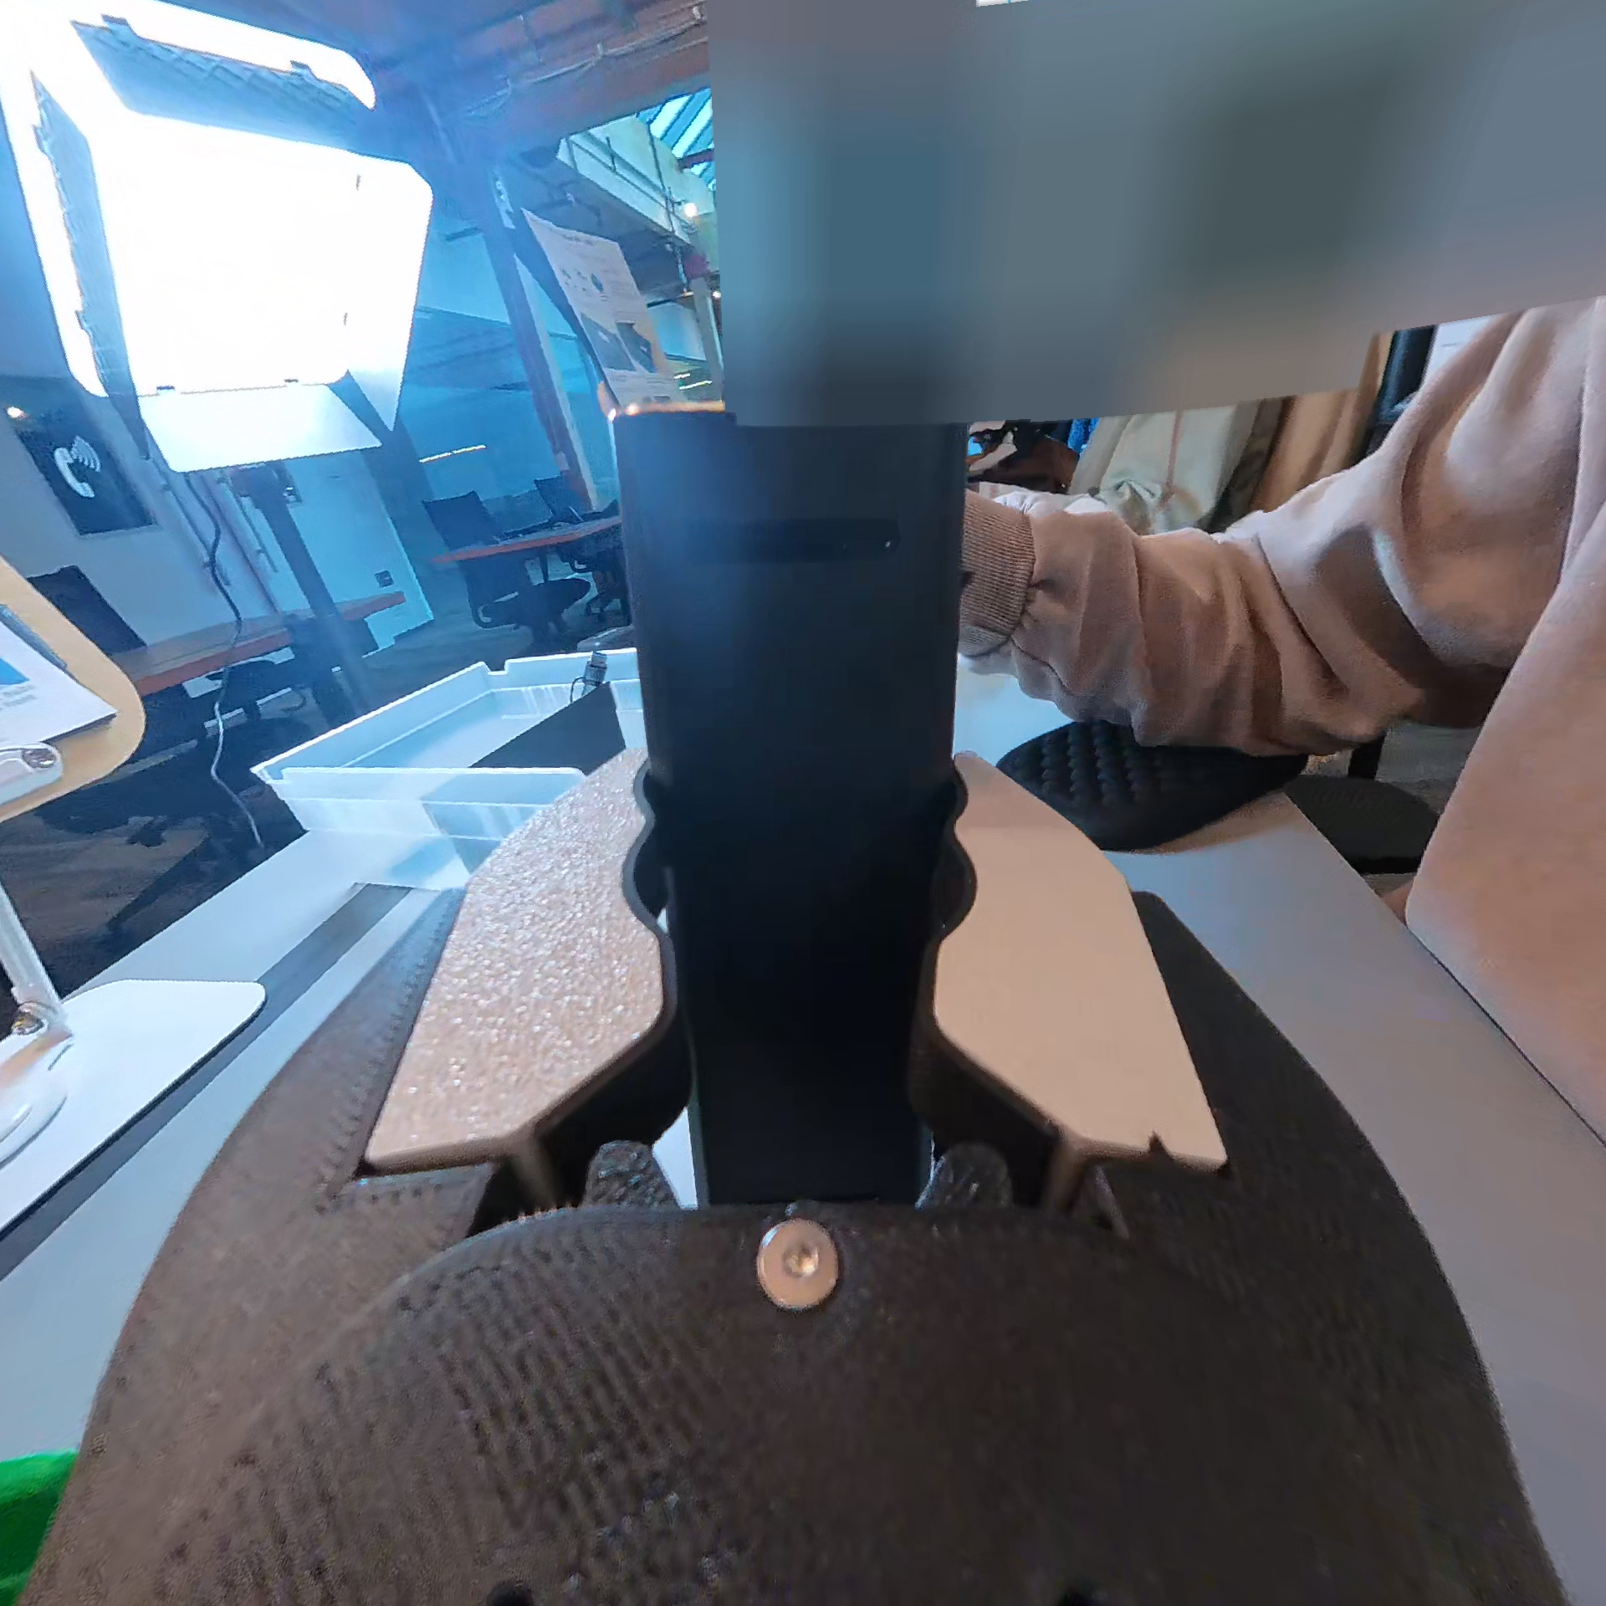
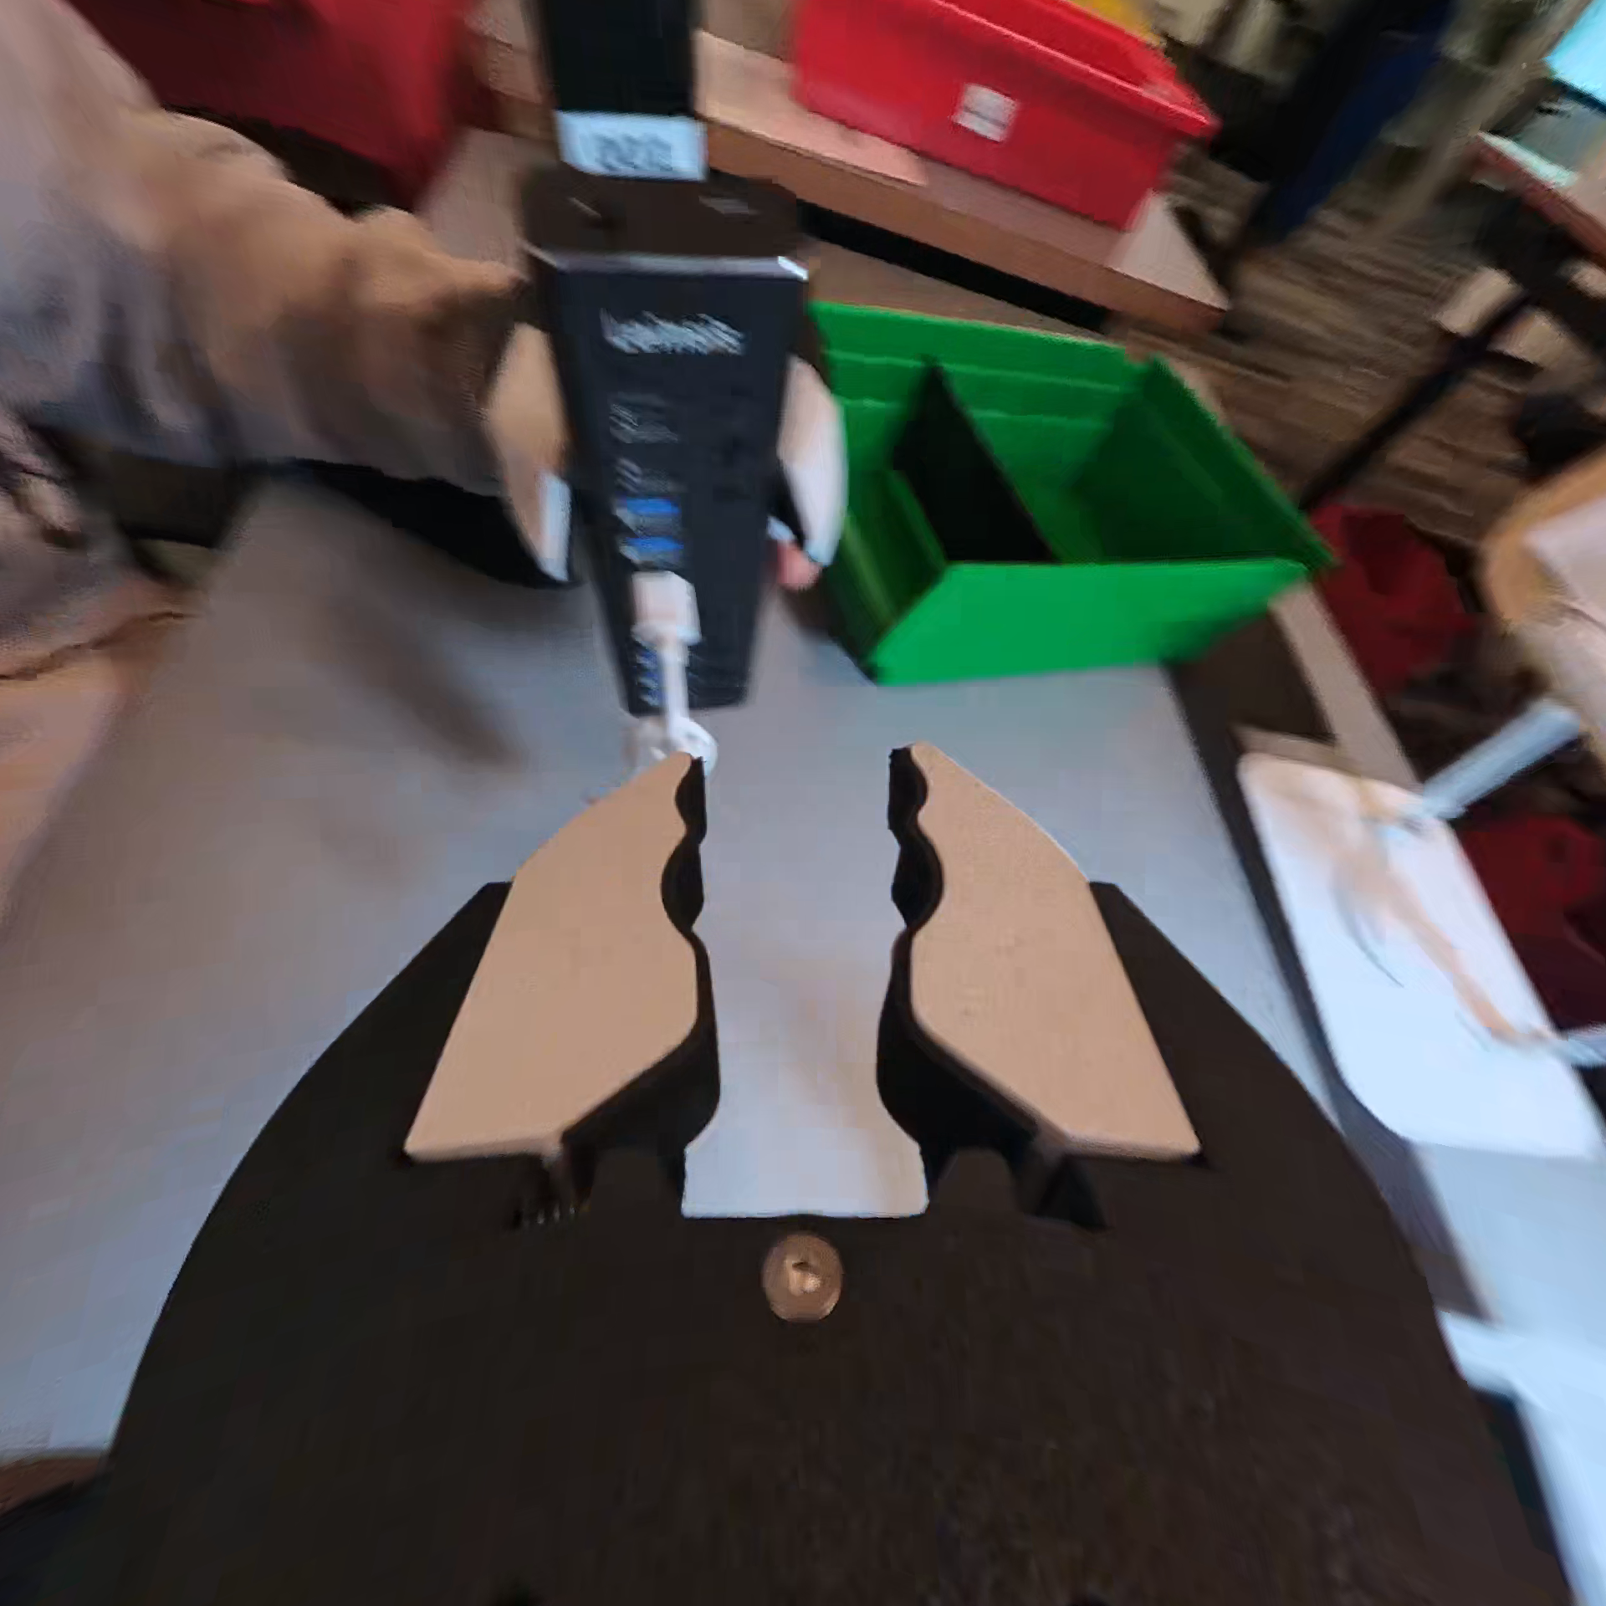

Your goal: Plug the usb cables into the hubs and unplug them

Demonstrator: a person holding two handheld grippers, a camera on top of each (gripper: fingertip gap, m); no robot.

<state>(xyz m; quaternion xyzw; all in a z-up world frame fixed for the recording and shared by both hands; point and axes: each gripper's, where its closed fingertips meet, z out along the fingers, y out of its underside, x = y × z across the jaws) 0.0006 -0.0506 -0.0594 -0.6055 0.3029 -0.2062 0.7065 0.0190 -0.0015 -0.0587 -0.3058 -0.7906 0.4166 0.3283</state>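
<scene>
My left gripper [image 1: 799,782] is shut on a tall black USB hub [image 1: 791,608] and holds it upright above the grey table [image 2: 261,826]. In the right wrist view the hub [image 2: 669,417] shows its row of ports, with the left gripper's fingers [image 2: 543,495] clamped on its sides. A white USB cable [image 2: 665,617] is plugged into a lower port and hangs down. My right gripper [image 2: 795,765] is open and empty, just below and in front of the hub. Its left fingertip is close to the hanging cable. The right wrist view is blurred.
A green divided bin [image 2: 1086,539] stands right of the hub and red bins [image 2: 999,96] behind it. A white lamp base [image 2: 1408,956] is at the right. A clear tray [image 1: 417,747] and a bright light panel [image 1: 235,261] are at the left. A person's sleeve [image 1: 1260,591] reaches in.
</scene>
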